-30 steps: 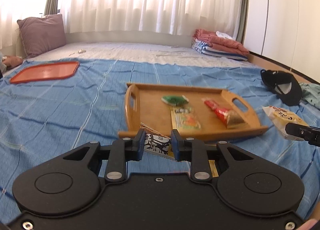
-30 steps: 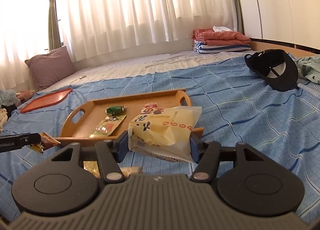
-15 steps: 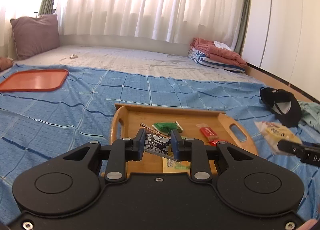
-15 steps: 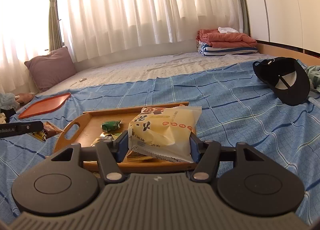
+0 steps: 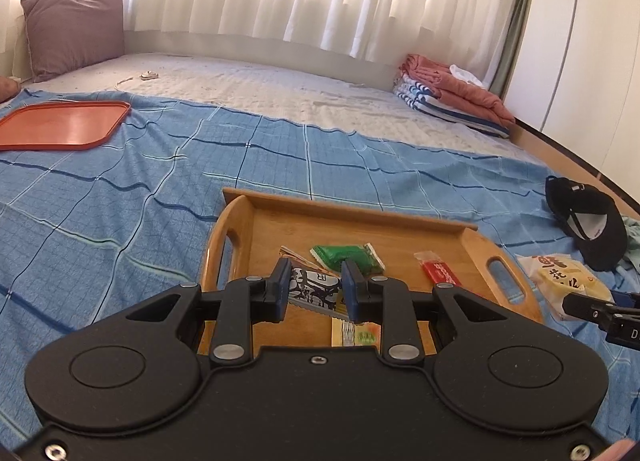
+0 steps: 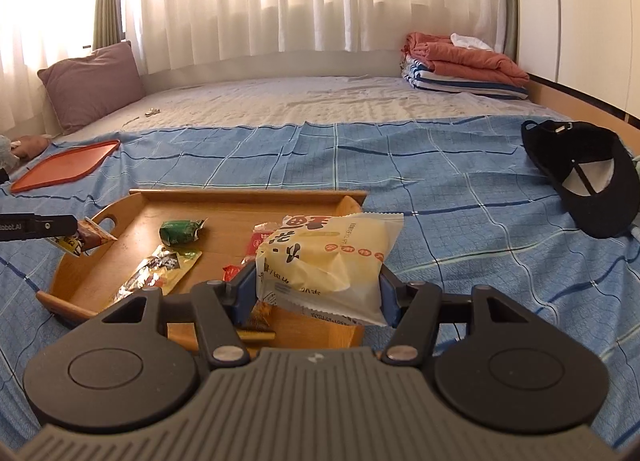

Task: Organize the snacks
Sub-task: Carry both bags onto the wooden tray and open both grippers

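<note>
A wooden tray (image 5: 280,217) (image 6: 248,197) lies on the blue blanket, holding a green packet (image 5: 346,257) (image 6: 180,231), a red packet (image 5: 440,273) and a yellow-green packet (image 6: 160,273). My left gripper (image 5: 316,287) is shut on a black-and-white snack packet (image 5: 314,291) above the tray's left part; it shows in the right wrist view (image 6: 86,239) at the tray's left handle. My right gripper (image 6: 318,295) is shut on a pale yellow bread bag (image 6: 328,261) above the tray's near right corner; the bag also shows in the left wrist view (image 5: 560,277).
An orange tray (image 5: 60,125) (image 6: 64,165) lies at the far left. A black cap (image 5: 588,229) (image 6: 588,177) lies on the right. Folded clothes (image 5: 452,97) (image 6: 460,61) and a mauve pillow (image 5: 72,29) sit at the back, by the curtains.
Both grippers have moved forward over the wooden tray with their packets still held. The tray now looks closer in both views.
</note>
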### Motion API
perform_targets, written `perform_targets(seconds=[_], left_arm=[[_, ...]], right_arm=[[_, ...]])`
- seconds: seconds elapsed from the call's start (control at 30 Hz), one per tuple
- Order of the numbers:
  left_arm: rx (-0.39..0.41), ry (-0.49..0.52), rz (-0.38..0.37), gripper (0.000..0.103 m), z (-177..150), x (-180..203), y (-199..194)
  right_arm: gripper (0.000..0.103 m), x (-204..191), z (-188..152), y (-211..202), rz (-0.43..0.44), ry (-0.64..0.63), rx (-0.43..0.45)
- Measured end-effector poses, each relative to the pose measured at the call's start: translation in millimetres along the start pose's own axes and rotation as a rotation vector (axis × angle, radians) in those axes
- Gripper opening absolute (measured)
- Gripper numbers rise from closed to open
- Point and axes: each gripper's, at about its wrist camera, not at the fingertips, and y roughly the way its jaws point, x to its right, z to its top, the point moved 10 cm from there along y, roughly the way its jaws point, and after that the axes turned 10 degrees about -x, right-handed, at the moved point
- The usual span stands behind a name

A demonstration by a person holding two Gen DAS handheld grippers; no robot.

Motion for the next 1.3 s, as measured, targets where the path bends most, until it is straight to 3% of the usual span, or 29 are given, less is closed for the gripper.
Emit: perform_targets(seconds=[0.23,0.6,1.3], left_arm=[[-0.071,-0.119,-0.070,0.025,31.4,-10.2,50.1],[-0.082,-0.168,-0.040,0.025,60.0,-23.5,112.2],[-0.093,-0.177,-0.021,0.025,58.8,-30.2,152.2]], right_arm=[[0.063,5.6,32.2,44.8,0.101,0.091,-0.090],[0.063,0.0,59.7,105.0,0.121,0.102,-0.160],[0.063,-8.0,59.6,155.1,0.126,0.085,-0.227]])
